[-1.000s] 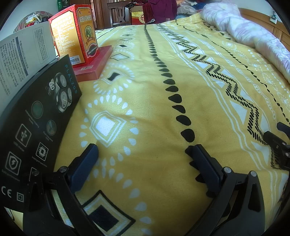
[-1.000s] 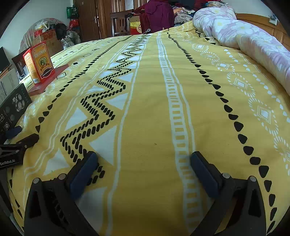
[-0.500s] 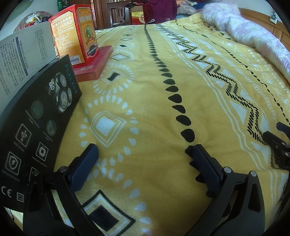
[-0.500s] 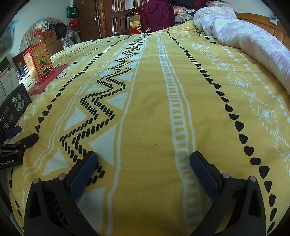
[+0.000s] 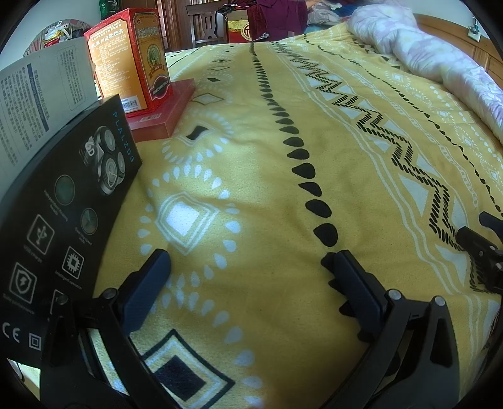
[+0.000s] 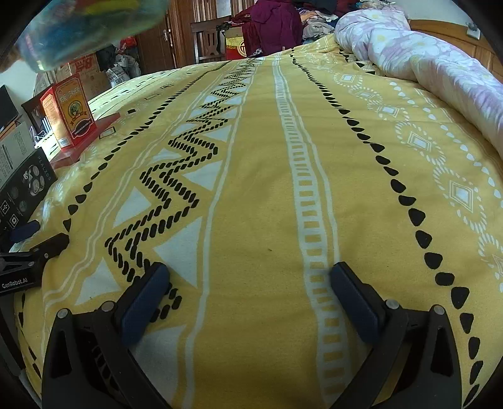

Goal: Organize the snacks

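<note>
Both grippers rest low over a yellow patterned bedspread (image 5: 283, 176). My left gripper (image 5: 248, 264) is open and empty; it shows at the left edge of the right wrist view (image 6: 41, 248). My right gripper (image 6: 245, 277) is open and empty; it shows at the right edge of the left wrist view (image 5: 481, 248). A red and orange box (image 5: 132, 59) stands upright on a flat red box (image 5: 163, 110) at the bed's left side, also in the right wrist view (image 6: 70, 111). A blurred colourful packet (image 6: 91, 28) hangs in the air at the top left of the right wrist view.
A black shaver box (image 5: 63, 214) and a white printed box (image 5: 34, 103) stand close to my left gripper's left side. A rolled floral quilt (image 6: 424, 59) lies along the bed's right. A wooden chair (image 6: 207, 41) and dark red clothes (image 6: 273, 25) stand beyond the far end.
A blurred colourful packet has come into the top left of the right wrist view and grown larger. Neither gripper has moved.
</note>
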The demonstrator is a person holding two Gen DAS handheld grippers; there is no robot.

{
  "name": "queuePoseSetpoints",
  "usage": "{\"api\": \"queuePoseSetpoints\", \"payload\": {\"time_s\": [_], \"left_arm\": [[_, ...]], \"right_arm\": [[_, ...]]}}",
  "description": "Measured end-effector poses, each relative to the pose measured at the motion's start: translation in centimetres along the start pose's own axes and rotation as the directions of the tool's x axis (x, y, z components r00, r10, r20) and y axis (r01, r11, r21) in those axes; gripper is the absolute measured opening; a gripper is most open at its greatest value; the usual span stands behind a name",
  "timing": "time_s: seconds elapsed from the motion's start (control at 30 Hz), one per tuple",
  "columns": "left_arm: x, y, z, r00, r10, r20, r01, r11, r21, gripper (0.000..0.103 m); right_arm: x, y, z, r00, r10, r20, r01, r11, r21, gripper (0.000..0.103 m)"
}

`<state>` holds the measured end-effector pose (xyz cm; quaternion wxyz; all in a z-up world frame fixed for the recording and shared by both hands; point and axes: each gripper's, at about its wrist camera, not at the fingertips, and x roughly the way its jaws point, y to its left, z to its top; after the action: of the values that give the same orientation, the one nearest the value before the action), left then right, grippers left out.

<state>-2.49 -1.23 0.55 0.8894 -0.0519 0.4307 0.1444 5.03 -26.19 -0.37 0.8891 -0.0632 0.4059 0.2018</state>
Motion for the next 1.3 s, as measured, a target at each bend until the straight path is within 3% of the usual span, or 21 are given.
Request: {"api": "queuePoseSetpoints", "payload": {"time_s": [1.3], "left_arm": [[-0.06,0.06,-0.03,1.000,0.001,0.000,-0.001,1.000,0.000,0.103]], "right_arm": [[0.50,0.17,-0.01,1.000,-0.018,-0.009,0.017,1.000,-0.015,0.103]]}}
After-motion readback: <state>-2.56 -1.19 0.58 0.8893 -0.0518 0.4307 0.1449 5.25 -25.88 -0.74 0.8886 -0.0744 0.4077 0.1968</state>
